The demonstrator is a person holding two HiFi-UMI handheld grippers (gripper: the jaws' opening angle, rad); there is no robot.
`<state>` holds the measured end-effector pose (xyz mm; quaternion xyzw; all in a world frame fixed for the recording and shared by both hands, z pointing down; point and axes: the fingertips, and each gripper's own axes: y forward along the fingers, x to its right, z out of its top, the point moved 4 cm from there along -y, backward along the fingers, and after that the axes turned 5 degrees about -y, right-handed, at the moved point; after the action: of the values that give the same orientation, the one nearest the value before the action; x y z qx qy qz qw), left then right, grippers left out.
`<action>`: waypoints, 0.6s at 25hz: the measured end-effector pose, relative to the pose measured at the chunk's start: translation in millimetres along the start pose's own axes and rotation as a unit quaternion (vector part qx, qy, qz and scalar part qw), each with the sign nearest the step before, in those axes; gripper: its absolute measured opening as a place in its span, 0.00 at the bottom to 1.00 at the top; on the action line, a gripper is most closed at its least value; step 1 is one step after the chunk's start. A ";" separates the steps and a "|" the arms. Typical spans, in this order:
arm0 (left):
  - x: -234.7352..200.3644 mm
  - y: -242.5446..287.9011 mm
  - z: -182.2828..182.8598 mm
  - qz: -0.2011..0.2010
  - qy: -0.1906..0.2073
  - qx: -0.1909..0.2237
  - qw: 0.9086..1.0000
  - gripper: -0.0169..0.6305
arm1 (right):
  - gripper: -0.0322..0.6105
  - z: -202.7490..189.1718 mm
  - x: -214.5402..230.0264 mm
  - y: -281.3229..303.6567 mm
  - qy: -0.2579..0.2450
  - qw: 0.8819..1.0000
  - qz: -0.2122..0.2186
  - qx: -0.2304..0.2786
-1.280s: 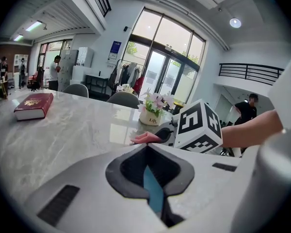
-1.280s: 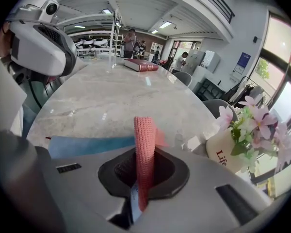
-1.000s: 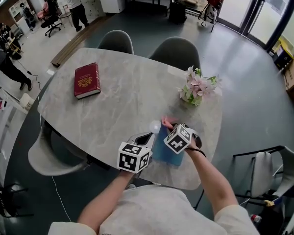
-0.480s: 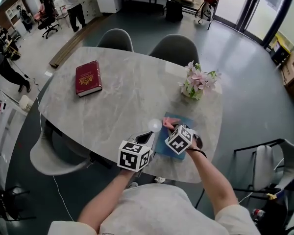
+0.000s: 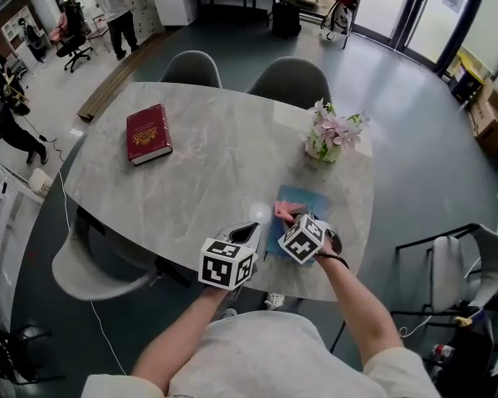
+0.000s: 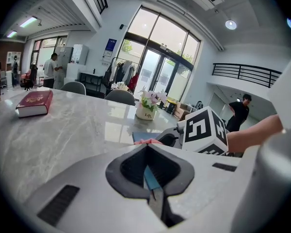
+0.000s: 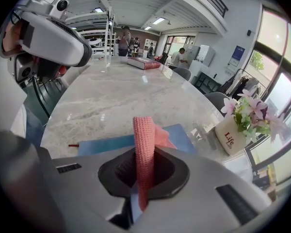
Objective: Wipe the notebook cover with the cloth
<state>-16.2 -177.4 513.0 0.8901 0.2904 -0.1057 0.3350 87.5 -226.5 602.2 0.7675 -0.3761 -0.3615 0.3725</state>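
grey marble table [image 5: 207, 168], oval, before me. red hardback book [image 5: 148, 133], gold print on the cover, lying flat near the far left edge. white pot of pink flowers [image 5: 330, 141], upright, far right side, lettered "life". one grey shell chair [image 5: 192, 66] and its twin [image 5: 295, 80] at the far edge; a third chair [image 5: 90, 268] at my left. a person [image 5: 116, 7] stands well beyond the table.

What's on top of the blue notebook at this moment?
The pink cloth, pinched in the right gripper's shut jaws, lies over the blue notebook's cover. The cover under the cloth and the gripper is hidden, so its state there cannot be seen.
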 end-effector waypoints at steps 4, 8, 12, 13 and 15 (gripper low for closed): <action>0.6 -4.9 -2.6 -0.006 0.002 -0.001 1.000 0.02 | 0.07 -1.0 -8.0 -4.2 0.005 1.000 -0.002 -0.003; 2.9 -5.6 -3.7 -0.015 0.004 -0.002 1.000 0.02 | 0.07 -3.0 -15.8 -6.6 0.008 1.000 -0.003 -0.006; 7.0 -7.8 -5.3 -0.025 0.011 -0.004 1.000 0.02 | 0.07 -5.2 -25.0 -10.4 0.008 1.000 -0.004 -0.008; 7.7 -8.6 -6.0 -0.027 0.012 -0.004 1.000 0.02 | 0.07 -5.6 -27.3 -11.6 0.008 1.000 -0.005 -0.009; 8.2 -9.6 -7.7 -0.030 0.013 -0.006 0.999 0.02 | 0.07 -6.5 -31.4 -13.4 0.011 1.000 -0.005 -0.009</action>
<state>-15.4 -162.8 510.6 0.8805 0.3218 -0.1022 0.3327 82.7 -192.0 602.5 0.7698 -0.3647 -0.3582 0.3822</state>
